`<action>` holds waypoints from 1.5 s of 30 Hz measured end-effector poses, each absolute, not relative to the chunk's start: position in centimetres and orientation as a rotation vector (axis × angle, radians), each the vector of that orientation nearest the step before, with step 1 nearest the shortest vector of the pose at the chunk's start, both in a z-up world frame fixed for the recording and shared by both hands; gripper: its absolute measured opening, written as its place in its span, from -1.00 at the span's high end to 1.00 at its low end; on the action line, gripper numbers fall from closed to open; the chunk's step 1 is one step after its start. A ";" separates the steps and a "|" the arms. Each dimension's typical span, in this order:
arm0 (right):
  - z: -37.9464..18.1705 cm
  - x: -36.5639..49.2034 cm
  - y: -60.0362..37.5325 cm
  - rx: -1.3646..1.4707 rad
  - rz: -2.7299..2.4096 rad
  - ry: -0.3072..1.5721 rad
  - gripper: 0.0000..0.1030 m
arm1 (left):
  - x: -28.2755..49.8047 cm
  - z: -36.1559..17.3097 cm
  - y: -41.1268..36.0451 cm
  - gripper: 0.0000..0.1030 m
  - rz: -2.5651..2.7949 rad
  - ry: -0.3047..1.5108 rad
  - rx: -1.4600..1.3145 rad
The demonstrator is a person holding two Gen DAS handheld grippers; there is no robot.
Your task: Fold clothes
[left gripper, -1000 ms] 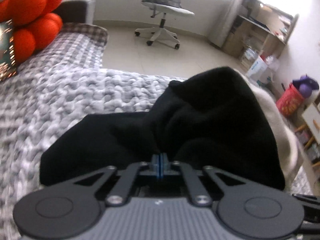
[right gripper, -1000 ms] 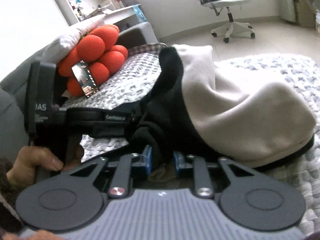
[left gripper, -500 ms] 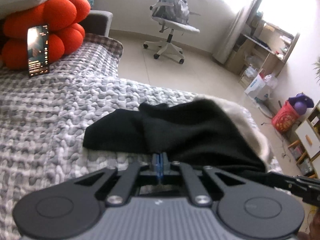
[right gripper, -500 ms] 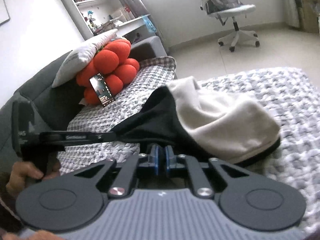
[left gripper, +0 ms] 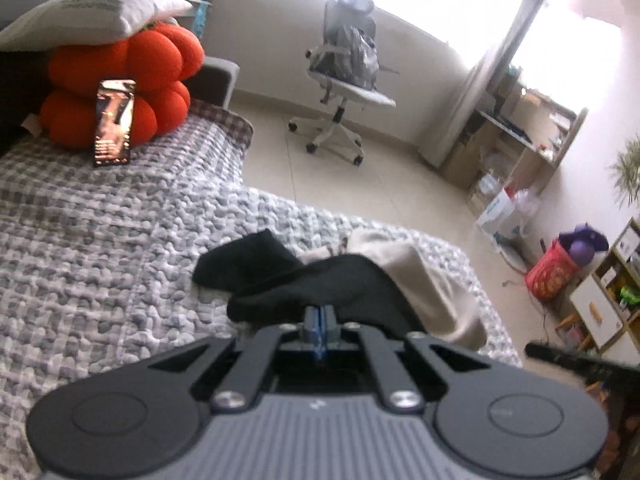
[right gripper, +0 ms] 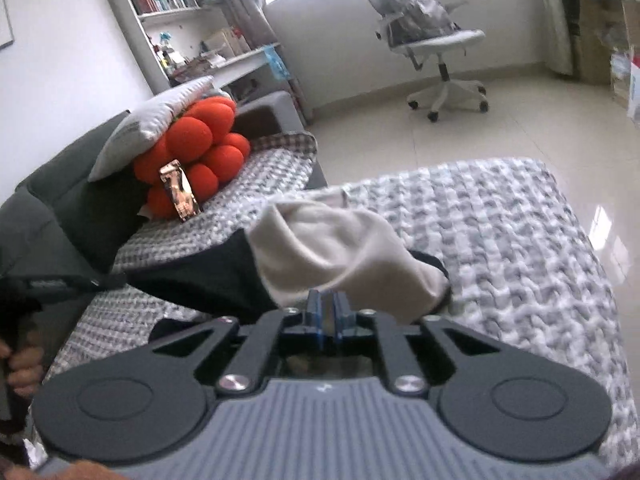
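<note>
The left tongs are being kept pressed together on the black edge of the garment. The right tongs are being opened slightly, with a narrow gap showing between the blue pads, and the cream part of the garment is being held between them; whether the pads are pressing on it is hard to tell.

Compared with a second ago, the garment is being seen from higher and farther back in both views. Earlier it was filling the middle of each picture; now it is being shown as a smaller, flatter bundle, stretched between the two tongs above the grey knitted blanket on the bed. In the left view a black flap is being left trailing on the blanket to the left, and the cream side is being draped to the right. In the right view the black part is being drawn out leftward to the other tool, gripped by a hand at the left edge.

More of the room is being revealed than before: the orange cushion with a phone leaning on it, a white pillow on top, and the office chair on the tiled floor.
</note>
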State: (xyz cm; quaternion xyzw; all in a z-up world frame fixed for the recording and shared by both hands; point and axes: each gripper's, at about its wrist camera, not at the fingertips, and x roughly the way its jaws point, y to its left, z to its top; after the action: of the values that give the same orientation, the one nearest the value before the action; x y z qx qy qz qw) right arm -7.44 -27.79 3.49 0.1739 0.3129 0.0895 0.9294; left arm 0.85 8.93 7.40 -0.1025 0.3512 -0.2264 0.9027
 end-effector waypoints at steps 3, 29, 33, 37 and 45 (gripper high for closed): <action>2.6 -7.3 -28.1 0.363 0.170 0.675 0.59 | 0.4 8.4 9.9 1.00 -0.434 0.688 -0.226; -2.5 -4.3 -27.9 0.382 0.134 0.817 -0.32 | 1.2 3.3 4.1 -0.61 -0.619 0.711 0.101; -2.7 -3.9 -28.3 0.386 0.127 0.826 -0.33 | 1.3 1.7 0.6 -0.64 -0.669 0.700 0.231; -2.9 -3.6 -28.7 0.389 0.126 0.832 -0.33 | 1.2 0.3 -2.4 -0.64 -0.676 0.668 0.378; -3.6 -2.6 -29.2 0.404 0.119 0.844 -0.34 | 1.4 -1.0 -5.7 0.02 -0.700 0.649 0.508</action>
State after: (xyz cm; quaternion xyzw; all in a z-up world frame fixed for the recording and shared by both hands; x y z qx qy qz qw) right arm -2.65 -29.18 -3.55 0.1946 0.4066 0.0573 0.8908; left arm 1.42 -5.75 -1.04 0.2418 0.3088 -0.3334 0.8573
